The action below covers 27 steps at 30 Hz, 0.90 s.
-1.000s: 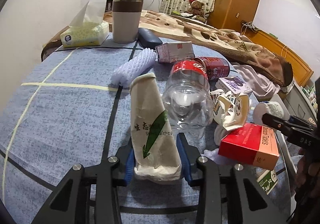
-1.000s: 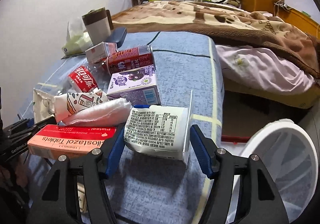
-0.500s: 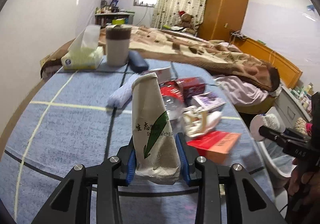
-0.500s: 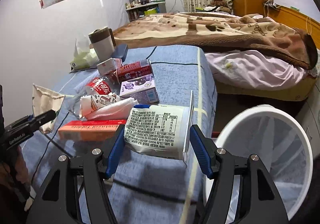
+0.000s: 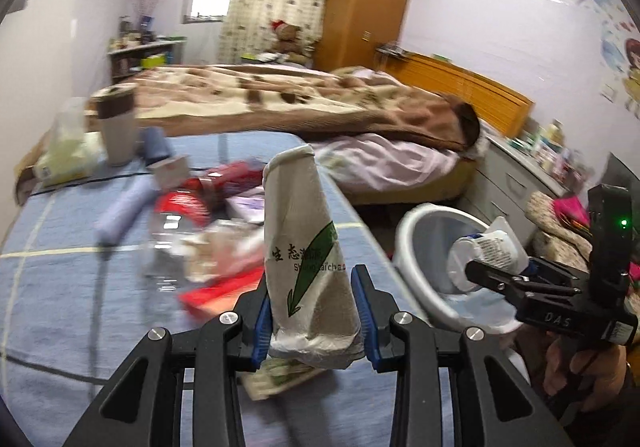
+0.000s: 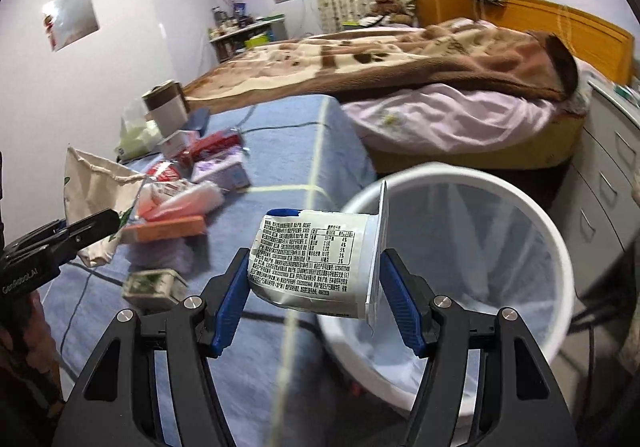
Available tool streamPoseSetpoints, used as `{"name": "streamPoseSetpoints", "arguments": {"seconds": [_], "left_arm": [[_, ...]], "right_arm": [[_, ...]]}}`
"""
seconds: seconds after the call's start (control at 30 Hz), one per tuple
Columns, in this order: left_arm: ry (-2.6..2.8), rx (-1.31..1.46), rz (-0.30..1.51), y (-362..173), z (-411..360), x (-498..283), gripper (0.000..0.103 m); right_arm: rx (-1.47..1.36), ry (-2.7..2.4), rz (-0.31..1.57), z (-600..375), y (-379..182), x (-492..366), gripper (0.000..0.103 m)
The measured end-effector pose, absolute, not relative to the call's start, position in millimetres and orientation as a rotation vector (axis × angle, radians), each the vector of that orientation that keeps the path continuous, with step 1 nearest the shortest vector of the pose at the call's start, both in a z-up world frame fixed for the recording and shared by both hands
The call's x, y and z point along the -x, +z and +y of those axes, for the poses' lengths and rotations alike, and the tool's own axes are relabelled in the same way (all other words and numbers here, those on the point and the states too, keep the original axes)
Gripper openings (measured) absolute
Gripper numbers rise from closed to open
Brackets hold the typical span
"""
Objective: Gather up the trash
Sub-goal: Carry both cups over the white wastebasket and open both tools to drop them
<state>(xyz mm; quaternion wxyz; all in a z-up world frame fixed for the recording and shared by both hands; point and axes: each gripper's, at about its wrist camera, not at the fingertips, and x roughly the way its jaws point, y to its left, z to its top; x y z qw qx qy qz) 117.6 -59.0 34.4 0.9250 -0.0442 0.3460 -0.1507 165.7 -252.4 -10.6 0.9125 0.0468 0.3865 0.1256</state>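
Note:
My left gripper (image 5: 312,321) is shut on a crushed paper cup (image 5: 306,247) with a green arrow print, held up above the blue cloth-covered table (image 5: 60,287). My right gripper (image 6: 316,295) is shut on a white yogurt cup (image 6: 312,263) lying sideways, held over the near rim of the white trash bin (image 6: 556,259). The right gripper (image 5: 488,275) with its yogurt cup (image 5: 488,251) also shows in the left wrist view, above the bin (image 5: 416,247). The left gripper's fingers (image 6: 92,223) and paper cup (image 6: 92,183) show at the left of the right wrist view.
More trash lies on the table: a red box (image 6: 164,229), a clear bottle with red label (image 5: 176,223), cartons (image 6: 220,171) and a small green-printed box (image 6: 150,285). A tissue pack (image 5: 64,155) and a tumbler (image 5: 116,127) stand at the back. A bed (image 6: 400,63) lies beyond, drawers (image 6: 612,183) at right.
Both grippers have lifted and swung right with their cups. The right gripper now holds the yogurt cup over the bin's rim; the left holds the paper cup near the table's right edge.

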Motion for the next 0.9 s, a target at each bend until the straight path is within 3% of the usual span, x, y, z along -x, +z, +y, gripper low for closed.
{"name": "streamPoseSetpoints", "arguments": {"seconds": [0.73,0.9], "left_arm": [[-0.633,-0.013,0.845,-13,-209,-163,0.038],[-0.647,-0.004,0.856,-19,-214,-169,0.046]], "right_arm": [[-0.140,0.124,0.895,-318,-47,-160,0.068],[-0.145,0.104,0.895,-325,-47,-159,0.072]]}}
